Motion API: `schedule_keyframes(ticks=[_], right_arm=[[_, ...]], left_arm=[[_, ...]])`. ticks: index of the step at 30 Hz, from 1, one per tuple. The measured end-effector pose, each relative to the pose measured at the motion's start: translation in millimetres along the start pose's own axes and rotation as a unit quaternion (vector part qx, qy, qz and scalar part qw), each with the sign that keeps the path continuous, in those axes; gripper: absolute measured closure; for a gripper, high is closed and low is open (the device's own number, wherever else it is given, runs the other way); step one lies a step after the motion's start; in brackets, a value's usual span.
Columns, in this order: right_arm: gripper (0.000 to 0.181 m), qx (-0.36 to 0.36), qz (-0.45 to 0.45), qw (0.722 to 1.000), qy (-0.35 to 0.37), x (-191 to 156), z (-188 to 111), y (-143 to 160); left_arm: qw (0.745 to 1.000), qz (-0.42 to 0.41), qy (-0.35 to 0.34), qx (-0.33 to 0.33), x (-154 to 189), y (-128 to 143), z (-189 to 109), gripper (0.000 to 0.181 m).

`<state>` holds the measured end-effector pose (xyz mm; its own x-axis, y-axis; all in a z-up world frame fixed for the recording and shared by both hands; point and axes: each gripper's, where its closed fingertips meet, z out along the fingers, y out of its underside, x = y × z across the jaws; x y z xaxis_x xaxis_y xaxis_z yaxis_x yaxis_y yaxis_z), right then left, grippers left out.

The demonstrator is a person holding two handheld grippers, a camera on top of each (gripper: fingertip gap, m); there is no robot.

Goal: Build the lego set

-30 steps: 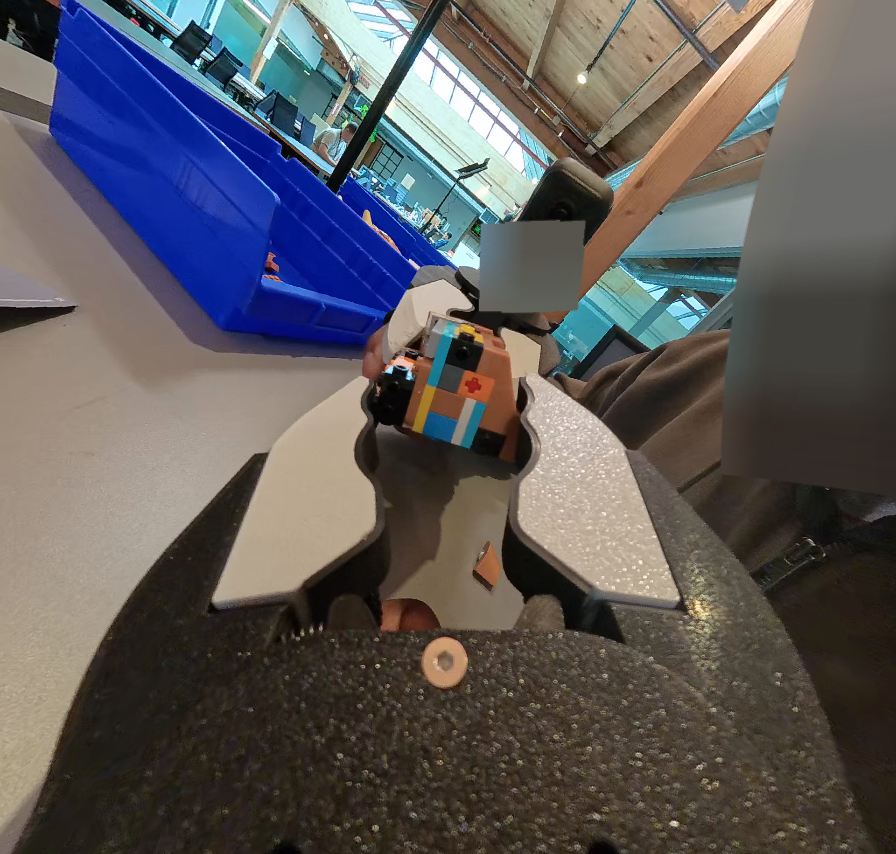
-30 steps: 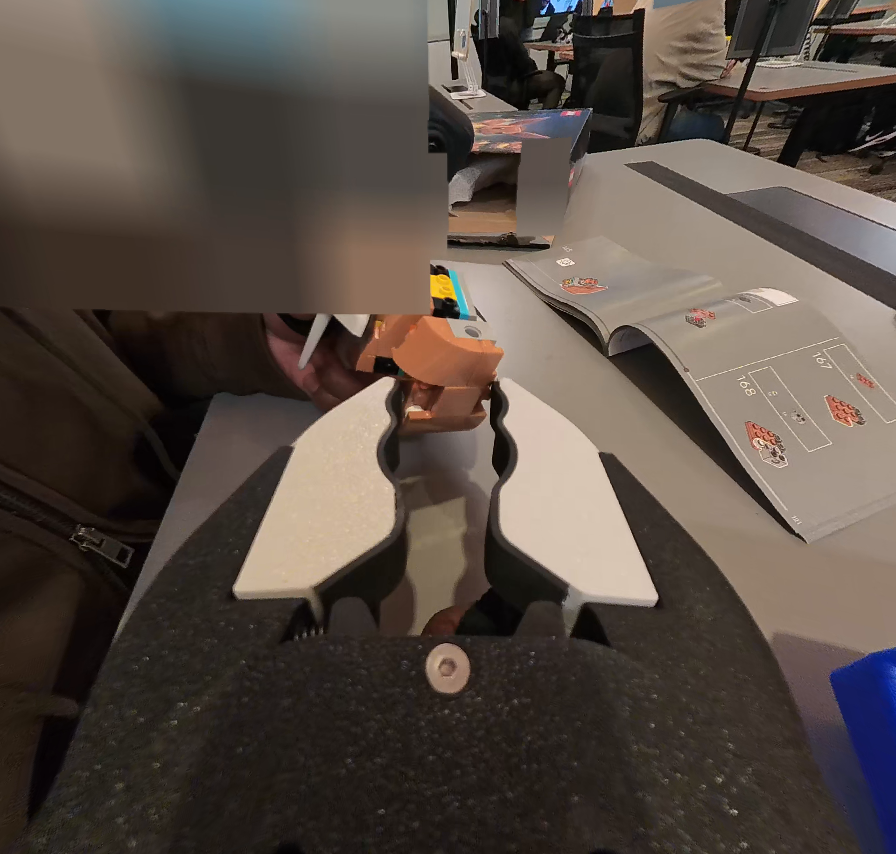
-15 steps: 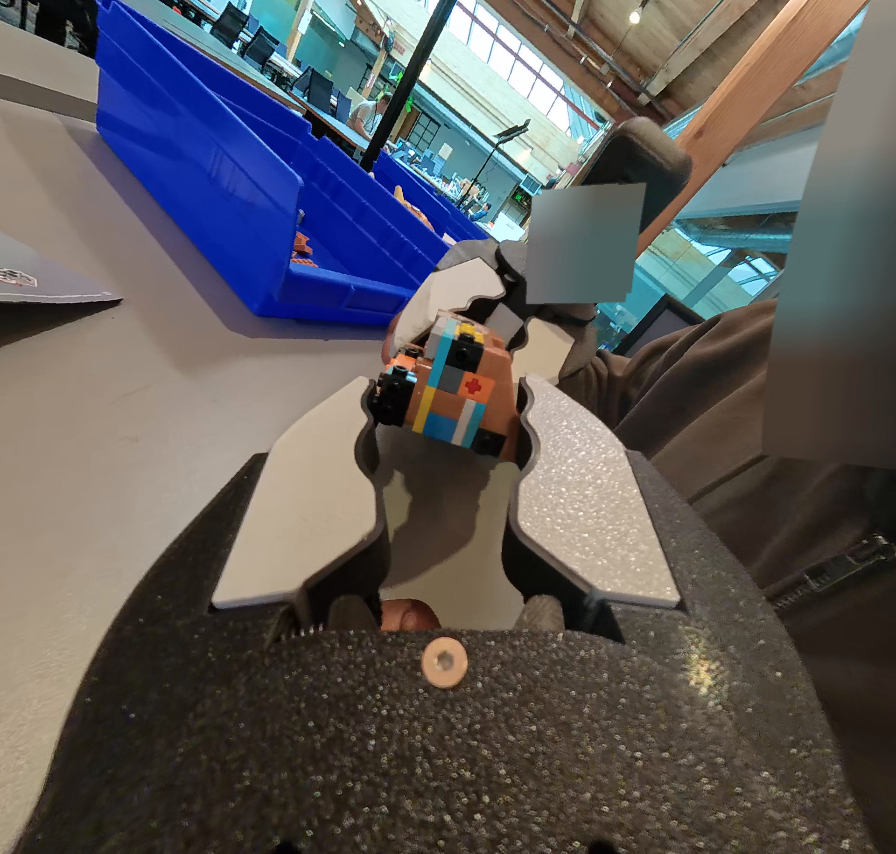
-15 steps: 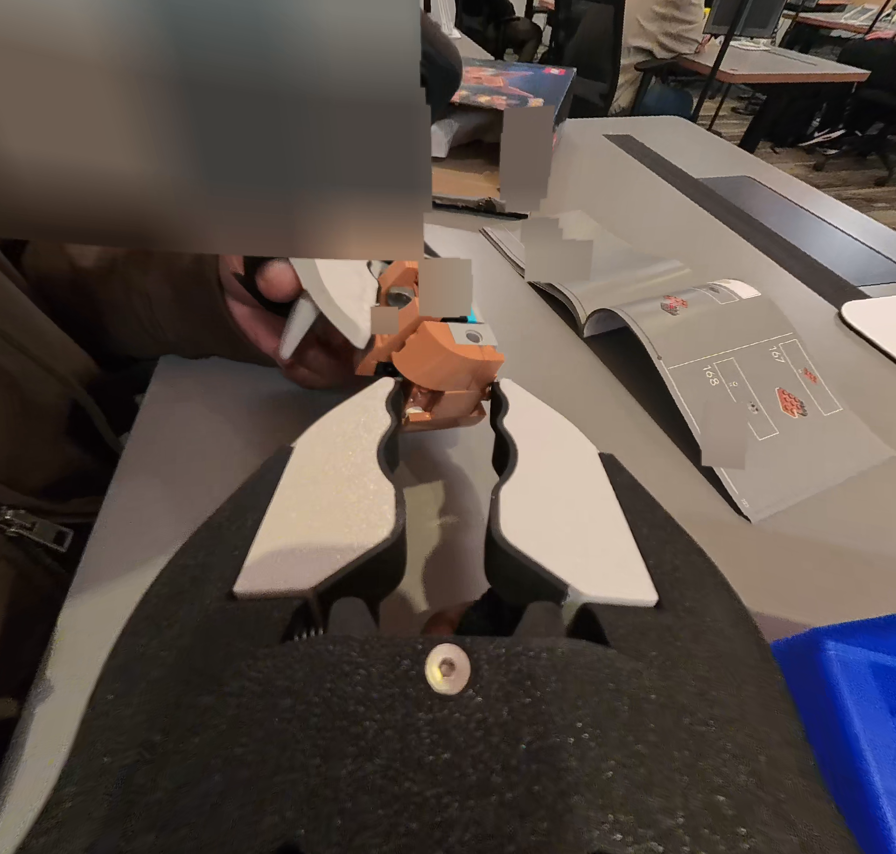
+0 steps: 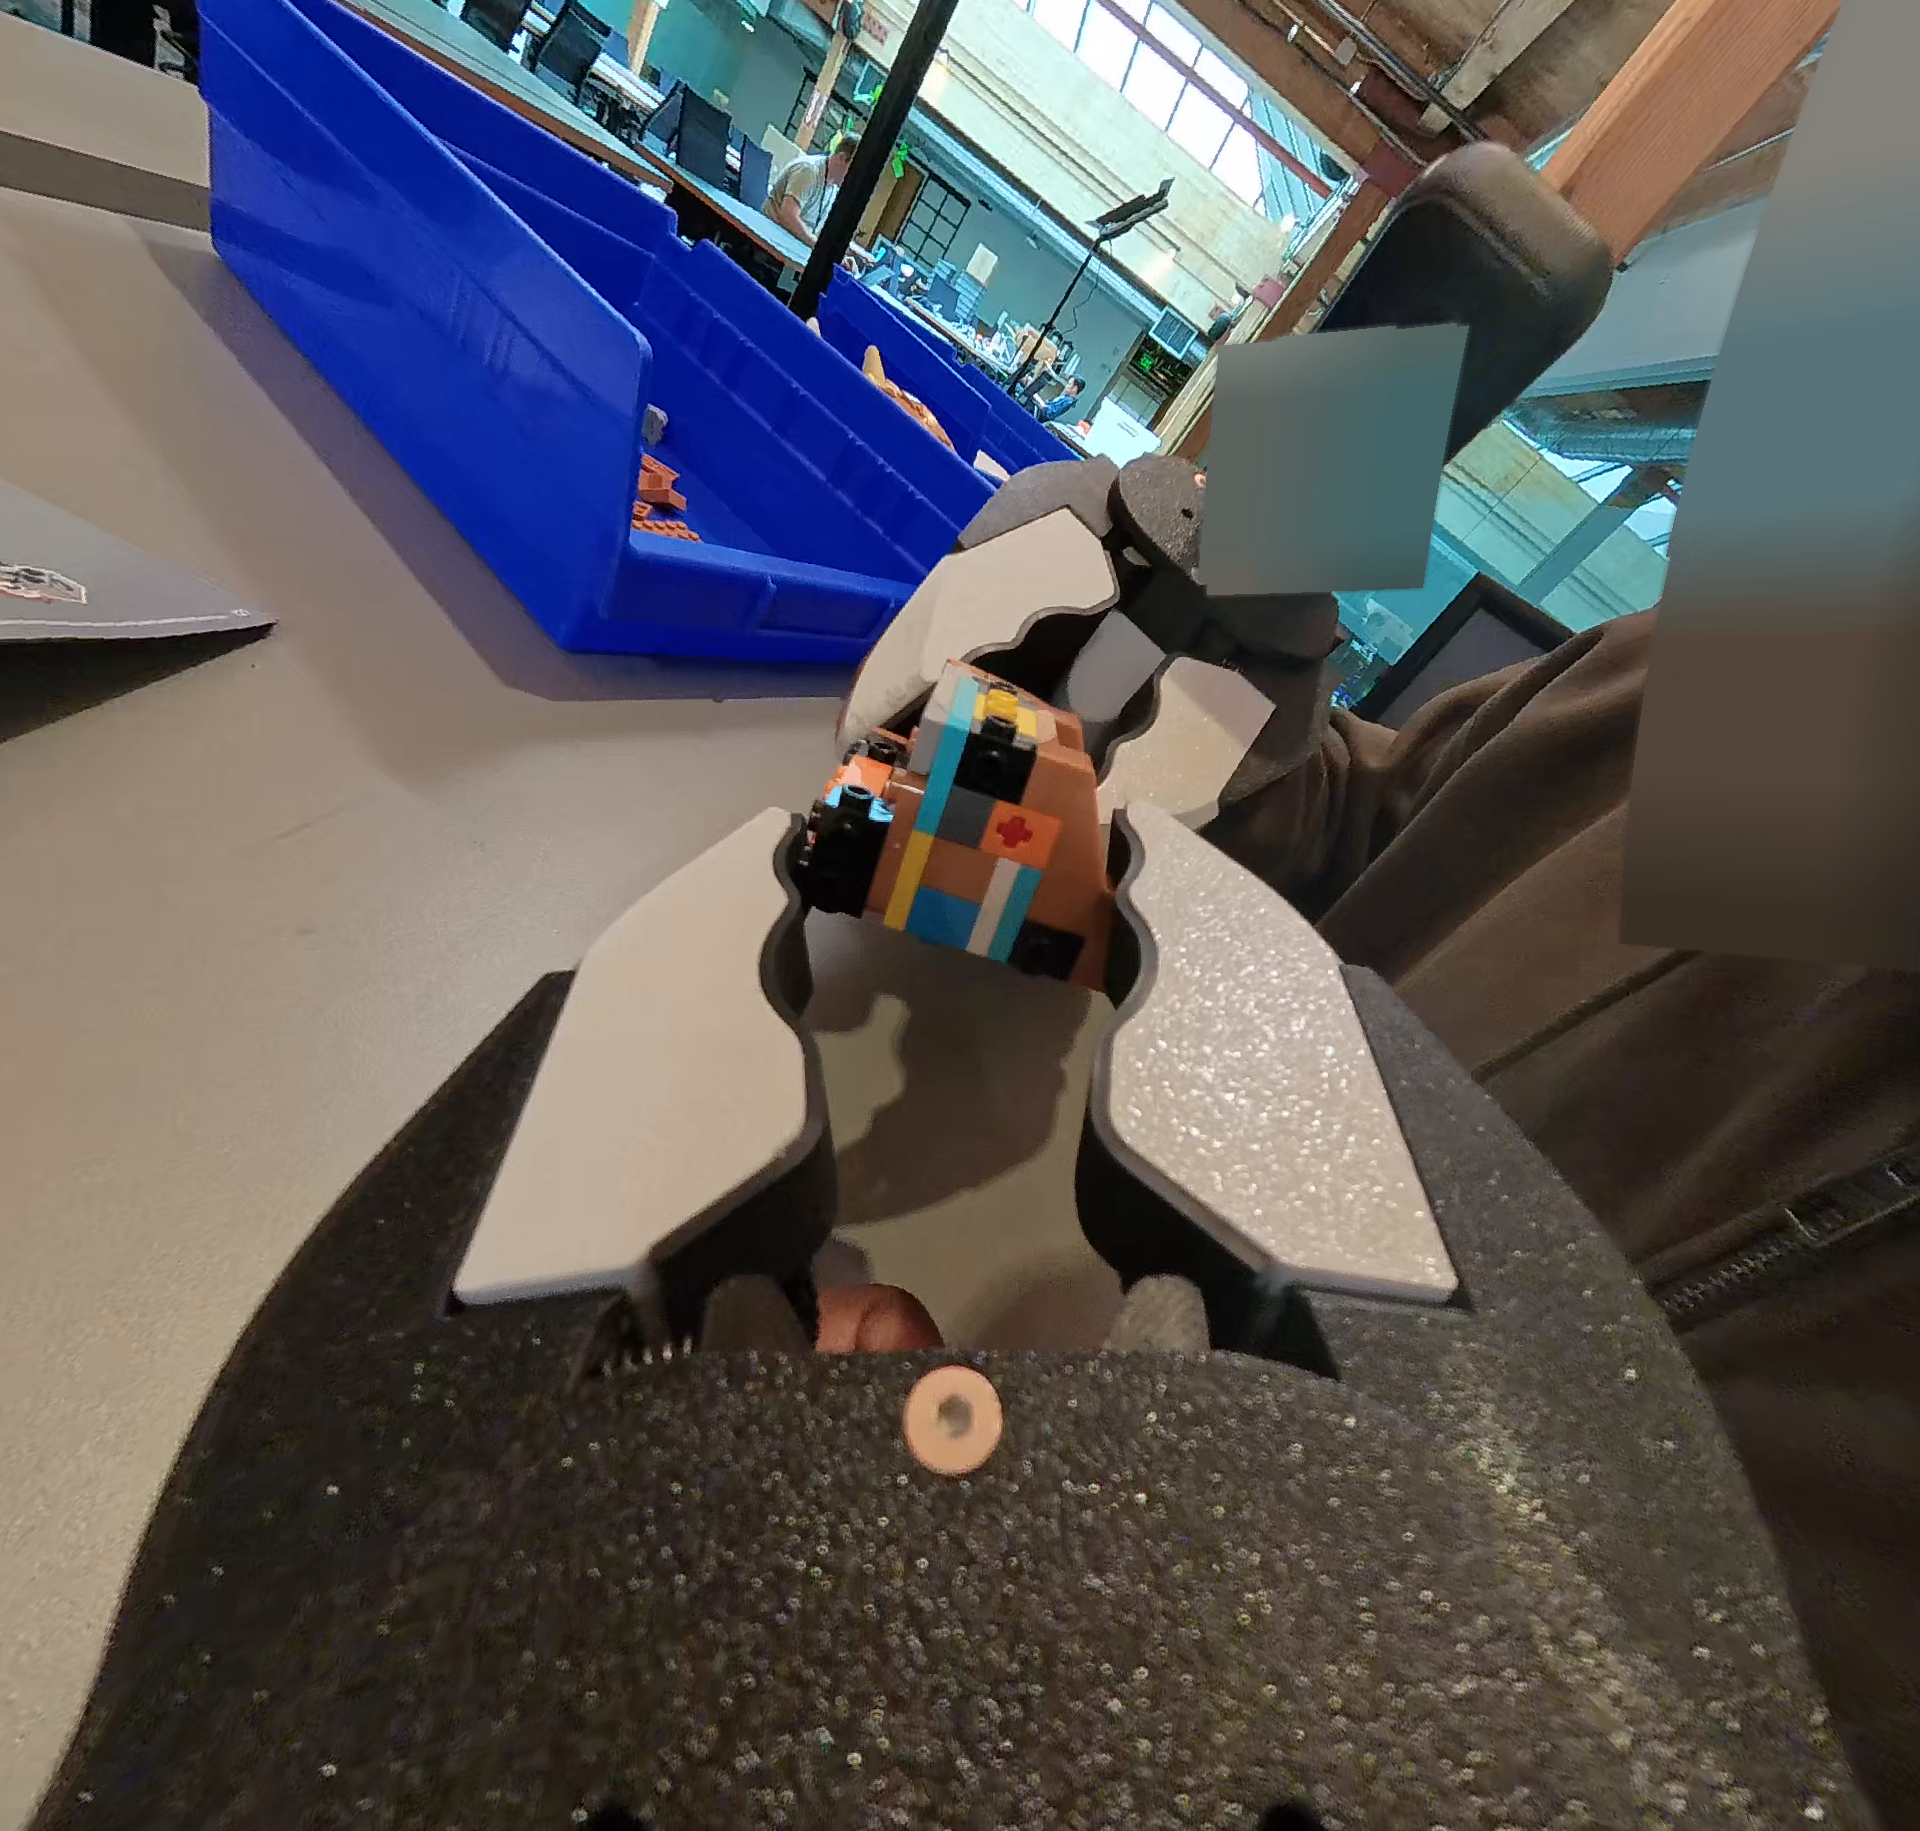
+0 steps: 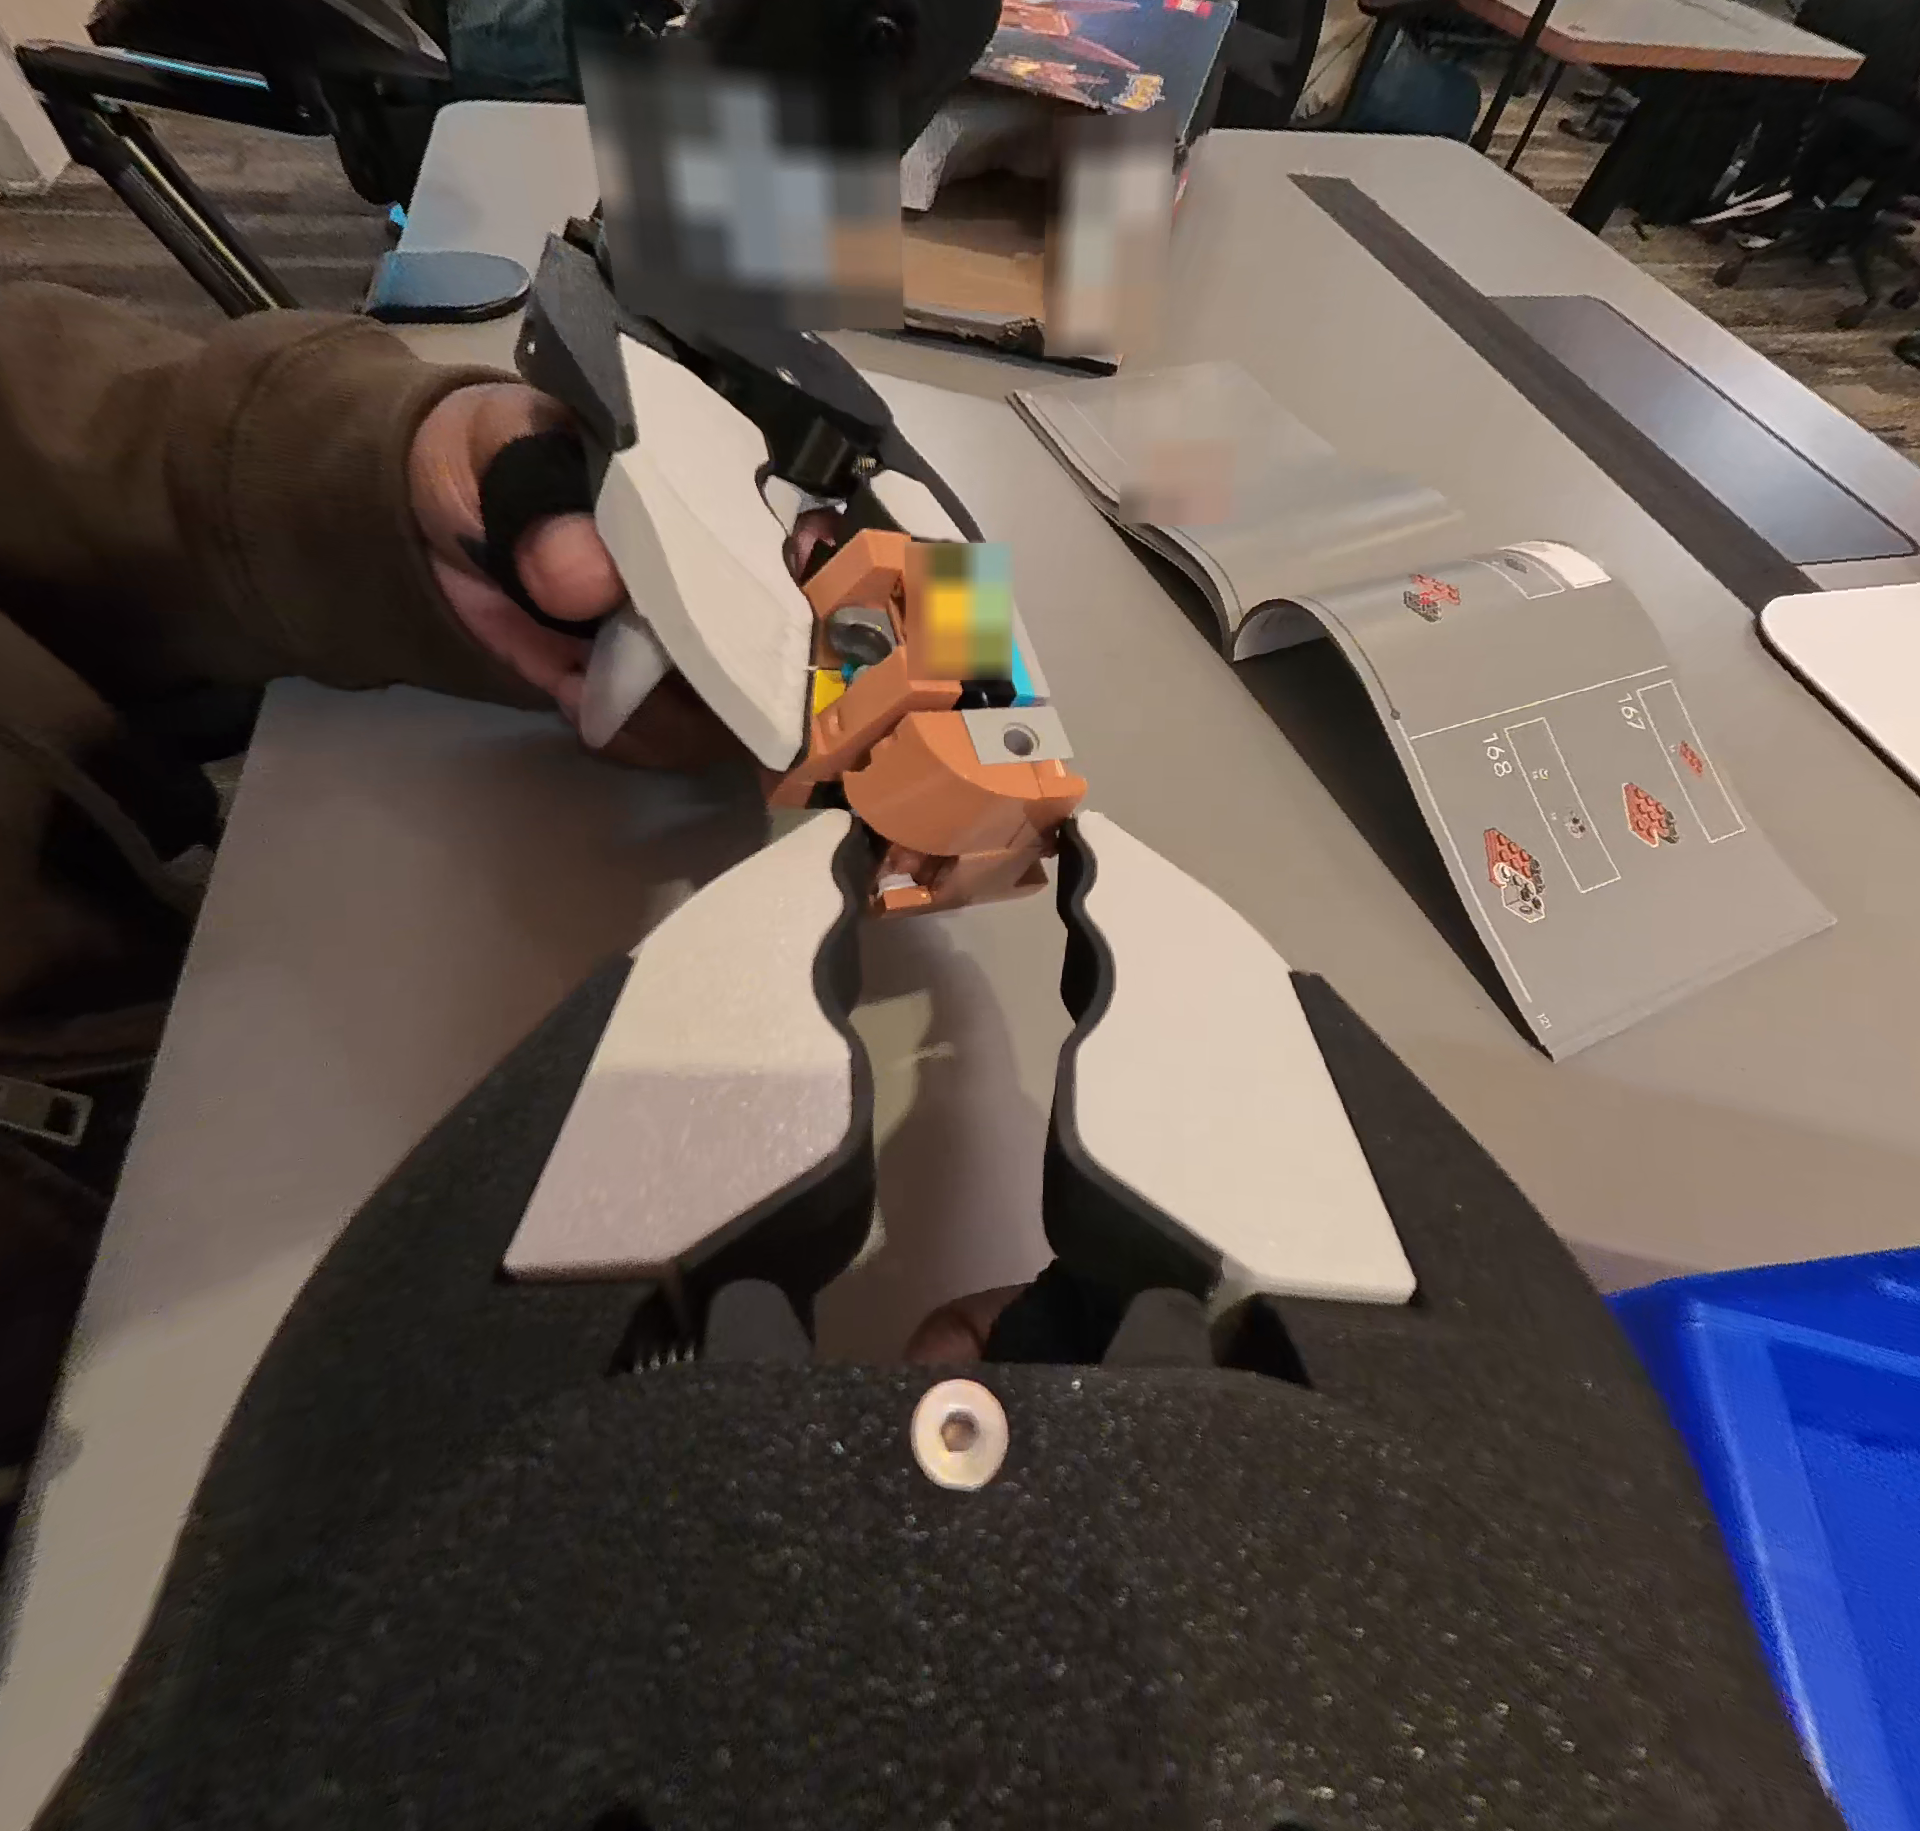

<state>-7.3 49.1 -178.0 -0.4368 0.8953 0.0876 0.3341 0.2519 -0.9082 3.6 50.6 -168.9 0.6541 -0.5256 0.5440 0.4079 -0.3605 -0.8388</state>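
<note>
The grey tabletop (image 5: 260, 898) fills the lower and 9 o'clock part of both views, and on it, in the left wrist view, a row of blue bins (image 5: 468, 347) runs from 10 o'clock toward the centre, the nearest one holding a few loose brown bricks (image 5: 660, 498). In the right wrist view an open instruction booklet (image 6: 1475, 742) lies at 2 o'clock with its right page curling up, and beyond it at 12 o'clock stands the set's cardboard box (image 6: 1101, 46), partly blurred over. A brown sleeve (image 6: 208, 472) comes in from 9 o'clock there. The left hand-held gripper (image 5: 951, 872) is closed on the lego model (image 5: 982, 836), its two grey fingers (image 5: 686, 1033) pressing the sides of a brown block patched with blue, yellow, grey and black bricks and one orange tile. The right hand-held gripper (image 6: 956, 846) grips the same model from the opposite end, clamped on its rounded brown underside. The model sits between the two tools at the centre of each view, lifted clear of the tabletop and tilted, its shadow falling on the surface beneath
</note>
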Motion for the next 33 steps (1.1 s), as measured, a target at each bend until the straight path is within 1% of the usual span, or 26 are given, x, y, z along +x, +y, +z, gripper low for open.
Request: schedule_keyframes(ticks=[9, 14, 18, 22, 26, 33], right_arm=[[0.146, -0.017, 0.017, 1.000, -0.008, -2.2, -0.7, 2.6], [0.147, -0.032, -0.008, 0.999, 0.005, -2.1, 0.2, 6.7], [0.146, -0.025, -0.023, 0.999, 0.006, -2.4, 0.1, 7.1], [0.147, -0.004, -0.006, 1.000, -0.016, -4.1, -0.2, 5.4], [0.147, -0.005, -0.022, 1.000, -0.012, -4.2, 0.3, 6.5], [0.147, -0.004, -0.045, 0.999, -0.005, -5.4, 1.8, 7.0]], left_arm=[[1.000, 0.007, -0.007, -0.011, -1.3, 2.5, 1.3, 0.127], [0.999, 0.025, -0.017, -0.027, -2.4, 6.6, 2.3, 0.127], [0.999, 0.029, -0.009, -0.032, -0.7, 7.6, 1.5, 0.127], [0.999, 0.031, 0.000, -0.035, 1.2, 7.3, -0.3, 0.127], [0.997, 0.051, -0.009, -0.050, 0.2, 11.0, -0.6, 0.127], [0.997, 0.054, -0.017, -0.053, -1.8, 11.8, -1.6, 0.127]])
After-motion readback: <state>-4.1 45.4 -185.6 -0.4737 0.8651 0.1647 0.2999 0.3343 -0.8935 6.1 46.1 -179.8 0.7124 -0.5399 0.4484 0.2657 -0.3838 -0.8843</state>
